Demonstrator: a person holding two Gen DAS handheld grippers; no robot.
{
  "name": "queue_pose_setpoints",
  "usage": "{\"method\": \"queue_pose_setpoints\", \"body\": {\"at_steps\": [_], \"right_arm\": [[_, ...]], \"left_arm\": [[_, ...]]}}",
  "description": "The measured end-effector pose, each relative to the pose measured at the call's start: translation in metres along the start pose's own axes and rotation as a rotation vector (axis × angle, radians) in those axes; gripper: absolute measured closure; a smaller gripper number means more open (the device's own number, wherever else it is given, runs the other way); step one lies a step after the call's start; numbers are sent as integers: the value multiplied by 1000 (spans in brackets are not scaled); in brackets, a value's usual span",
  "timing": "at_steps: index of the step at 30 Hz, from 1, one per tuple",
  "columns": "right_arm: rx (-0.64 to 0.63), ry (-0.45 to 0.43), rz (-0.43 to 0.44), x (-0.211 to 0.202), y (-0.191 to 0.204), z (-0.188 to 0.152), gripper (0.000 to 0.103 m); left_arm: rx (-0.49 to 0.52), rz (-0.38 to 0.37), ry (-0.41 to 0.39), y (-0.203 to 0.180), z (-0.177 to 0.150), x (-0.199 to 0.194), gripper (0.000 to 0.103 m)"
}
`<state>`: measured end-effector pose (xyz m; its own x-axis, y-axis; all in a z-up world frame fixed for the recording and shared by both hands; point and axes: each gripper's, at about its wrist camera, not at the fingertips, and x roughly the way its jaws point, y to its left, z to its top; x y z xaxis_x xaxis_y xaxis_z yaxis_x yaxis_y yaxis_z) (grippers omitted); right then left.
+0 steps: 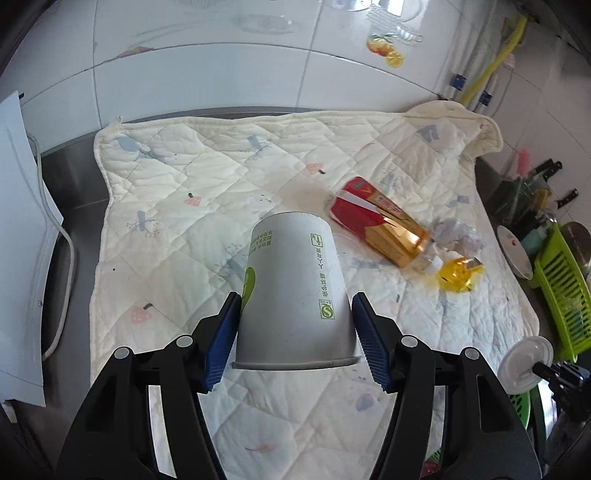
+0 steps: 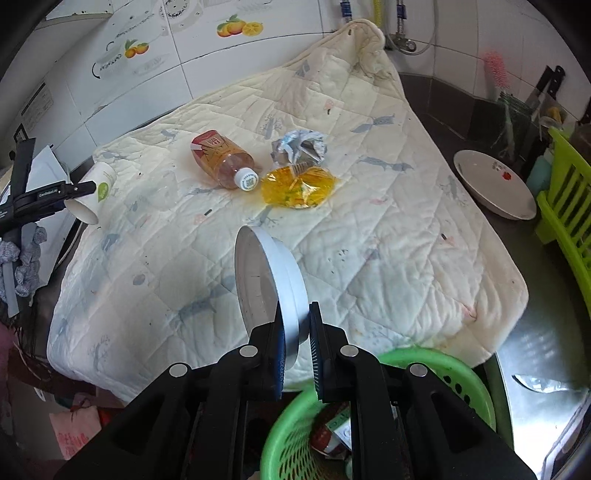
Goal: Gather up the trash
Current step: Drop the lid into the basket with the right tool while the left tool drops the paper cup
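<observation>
2 grippers busy | left gripper (image 1: 293, 332) clamps cup (image 1: 293, 291) | right gripper (image 2: 295, 354) pinches lid (image 2: 271, 284) above basket (image 2: 461, 373) | bottle (image 2: 225, 162) on quilt (image 2: 388, 240)

White tiled wall (image 1: 221, 74) with fruit stickers (image 2: 240, 27); steel counter (image 2: 535, 332); daylight glare.

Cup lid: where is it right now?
Right wrist view, centre: the cup lid is pinched on edge in the right gripper, above the quilt, near the green basket.
</observation>
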<state>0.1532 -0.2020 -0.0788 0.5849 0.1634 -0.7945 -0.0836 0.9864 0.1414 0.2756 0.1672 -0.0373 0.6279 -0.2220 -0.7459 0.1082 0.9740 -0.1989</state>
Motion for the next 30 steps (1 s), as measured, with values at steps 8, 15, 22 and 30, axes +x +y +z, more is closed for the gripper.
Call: {"method": "queue_pose_setpoints", "body": {"at_steps": [8,15,22,30], "right_arm": [[63,23,-66,-32,-41,-52,91],[146,42,-145,-51,-77,-91,89],[227,29,-200,-69,-109,-114,76],[281,-2,-224,-90,-122,-131,58]], "left_arm": [[99,-127,-17,-76,-39,-33,42],[197,-224,11,-139,-67,-40,42],[274,-319,52,-198,-93,-39,42],[373,-418,132,-259,-129,-32,42]]}}
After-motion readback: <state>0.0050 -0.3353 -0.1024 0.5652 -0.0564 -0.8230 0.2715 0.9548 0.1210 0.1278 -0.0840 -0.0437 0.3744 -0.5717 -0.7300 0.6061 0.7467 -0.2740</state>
